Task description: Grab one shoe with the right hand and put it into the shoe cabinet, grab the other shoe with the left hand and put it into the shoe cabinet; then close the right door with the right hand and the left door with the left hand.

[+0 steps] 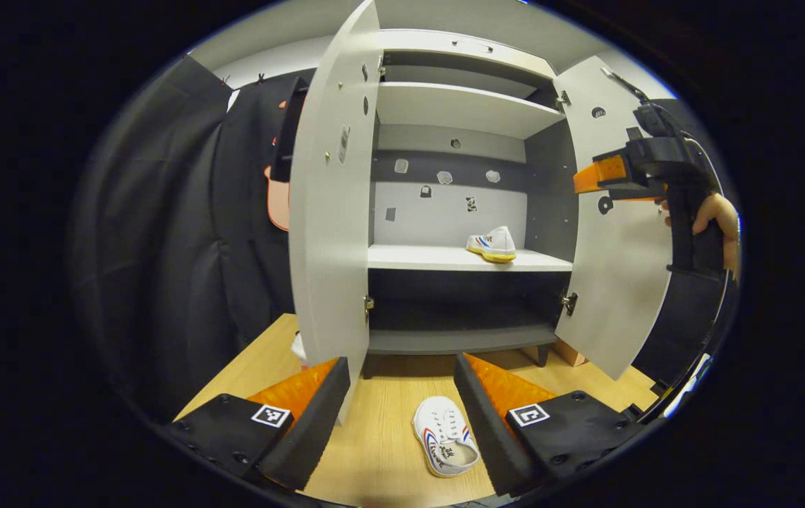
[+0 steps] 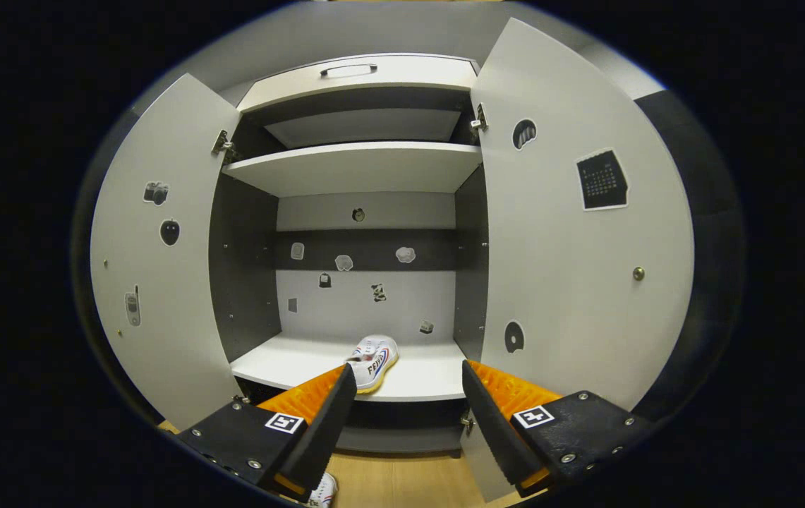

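We see one white canvas shoe with a yellow sole (image 1: 492, 245) resting on the grey shoe cabinet's (image 1: 462, 106) middle shelf between its two open doors, the other white shoe (image 1: 444, 435) lying on the wooden floor (image 1: 374, 451) between the spread fingers of the left gripper (image 1: 402, 402), and the right gripper (image 2: 408, 409) likewise spread and empty before the shelf.

shoe cabinet (image 2: 367, 166): grey, both doors wide open | white shoe (image 2: 372, 361): sits on the middle shelf | other shoe (image 1: 444, 446): white, lies on the wooden floor in front
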`<act>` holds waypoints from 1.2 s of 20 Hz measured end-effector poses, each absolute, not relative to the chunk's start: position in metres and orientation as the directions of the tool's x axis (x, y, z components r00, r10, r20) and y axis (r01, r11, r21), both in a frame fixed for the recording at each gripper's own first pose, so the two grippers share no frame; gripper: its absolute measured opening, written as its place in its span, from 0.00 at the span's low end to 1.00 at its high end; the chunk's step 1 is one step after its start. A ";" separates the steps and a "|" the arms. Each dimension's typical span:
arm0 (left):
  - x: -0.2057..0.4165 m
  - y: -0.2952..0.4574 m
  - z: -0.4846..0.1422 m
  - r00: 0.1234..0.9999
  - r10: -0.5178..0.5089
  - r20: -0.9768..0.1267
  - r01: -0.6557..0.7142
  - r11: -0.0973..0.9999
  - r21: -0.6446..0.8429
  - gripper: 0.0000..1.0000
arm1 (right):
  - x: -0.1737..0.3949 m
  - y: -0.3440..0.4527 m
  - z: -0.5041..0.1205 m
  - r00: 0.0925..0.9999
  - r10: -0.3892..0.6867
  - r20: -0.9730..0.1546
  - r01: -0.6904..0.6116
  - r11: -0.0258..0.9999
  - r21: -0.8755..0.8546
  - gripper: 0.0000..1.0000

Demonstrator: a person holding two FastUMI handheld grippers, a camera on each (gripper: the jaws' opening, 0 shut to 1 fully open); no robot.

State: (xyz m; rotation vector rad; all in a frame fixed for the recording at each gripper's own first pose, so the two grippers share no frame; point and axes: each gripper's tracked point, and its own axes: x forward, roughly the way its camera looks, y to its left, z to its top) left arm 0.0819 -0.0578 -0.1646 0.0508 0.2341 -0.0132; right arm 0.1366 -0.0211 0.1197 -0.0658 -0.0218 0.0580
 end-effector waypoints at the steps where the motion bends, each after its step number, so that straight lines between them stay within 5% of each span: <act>1: 0.086 -0.063 -0.180 0.967 -0.008 -0.253 0.021 0.999 0.048 0.97 | 0.133 -0.025 0.119 0.998 0.061 0.025 -0.059 0.996 -0.069 0.92; 13: 0.104 -0.075 -0.359 0.806 0.008 -0.592 0.038 0.997 0.065 0.97 | 0.106 -0.059 0.093 0.995 0.097 0.029 -0.096 0.995 -0.040 0.92; 24: 0.114 -0.066 -0.430 0.637 0.005 -0.771 -0.012 1.000 -0.004 0.98 | 0.098 -0.071 0.083 0.994 0.111 0.010 -0.111 0.994 -0.012 0.92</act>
